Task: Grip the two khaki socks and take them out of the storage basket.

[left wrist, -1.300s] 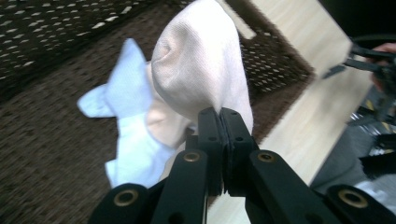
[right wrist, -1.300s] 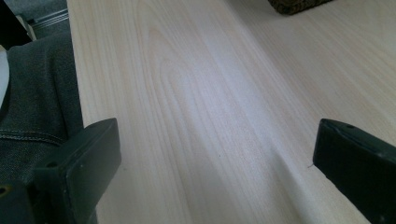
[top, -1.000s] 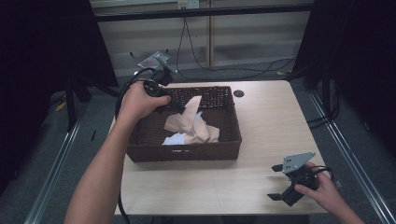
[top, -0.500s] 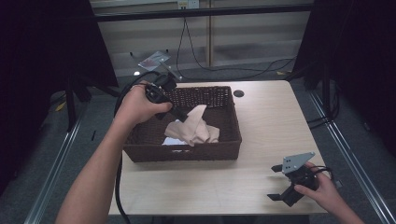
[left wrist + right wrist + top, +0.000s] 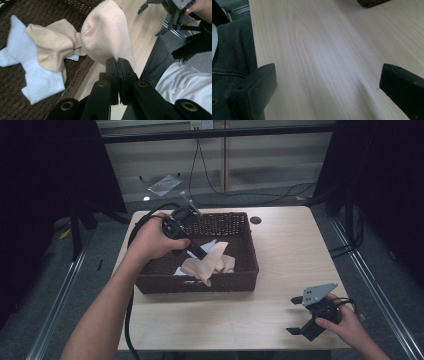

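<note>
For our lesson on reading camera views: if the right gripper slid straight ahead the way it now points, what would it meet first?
Probably nothing soon: the open right gripper faces bare table. Far ahead, the wicker basket's corner sits near the line; depth is unclear.

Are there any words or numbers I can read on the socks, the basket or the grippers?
None: no readable words, labels, brands or numbers on the pink sock, the tan sock, the white sock, the basket, the left gripper, the right gripper or the table.
</note>
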The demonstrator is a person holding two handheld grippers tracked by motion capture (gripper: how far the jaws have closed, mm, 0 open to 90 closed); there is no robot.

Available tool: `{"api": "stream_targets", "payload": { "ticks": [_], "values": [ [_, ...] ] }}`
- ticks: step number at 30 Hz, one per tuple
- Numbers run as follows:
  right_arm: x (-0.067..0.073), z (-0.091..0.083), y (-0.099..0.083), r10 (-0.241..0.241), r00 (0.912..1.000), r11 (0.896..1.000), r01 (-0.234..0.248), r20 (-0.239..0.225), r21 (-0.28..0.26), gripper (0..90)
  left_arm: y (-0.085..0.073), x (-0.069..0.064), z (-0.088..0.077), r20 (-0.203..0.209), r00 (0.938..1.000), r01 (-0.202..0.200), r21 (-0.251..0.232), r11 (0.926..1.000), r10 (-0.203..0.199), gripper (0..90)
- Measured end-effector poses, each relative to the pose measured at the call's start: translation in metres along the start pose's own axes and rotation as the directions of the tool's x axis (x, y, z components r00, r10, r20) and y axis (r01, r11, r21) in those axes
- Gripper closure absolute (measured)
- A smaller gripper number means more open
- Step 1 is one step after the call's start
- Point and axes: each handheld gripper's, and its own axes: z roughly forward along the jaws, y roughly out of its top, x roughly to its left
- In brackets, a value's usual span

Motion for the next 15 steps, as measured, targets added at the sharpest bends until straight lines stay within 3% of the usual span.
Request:
{"api": "stream_targets", "payload": {
  "ticks": [8,9,15],
  "values": [
    [0.000,0.000,0.000,0.000,1.0000,1.000,0.000,0.000,0.000,0.9,-0.003,-0.008,0.012,0.018,0.9998,-0.009,-0.016,0.9998,0.009,87.5],
    [0.000,0.000,0.000,0.000,1.0000,1.000,0.000,0.002,0.000,0.9,-0.004,-0.009,0.015,0.019,0.9994,-0.027,-0.013,0.9995,0.028,87.5],
    [0.000,0.000,0.000,-0.001,1.0000,1.000,0.001,-0.001,0.002,0.9,-0.005,-0.017,0.021,0.010,0.9985,-0.053,-0.010,0.9985,0.053,87.5]
  ]
}}
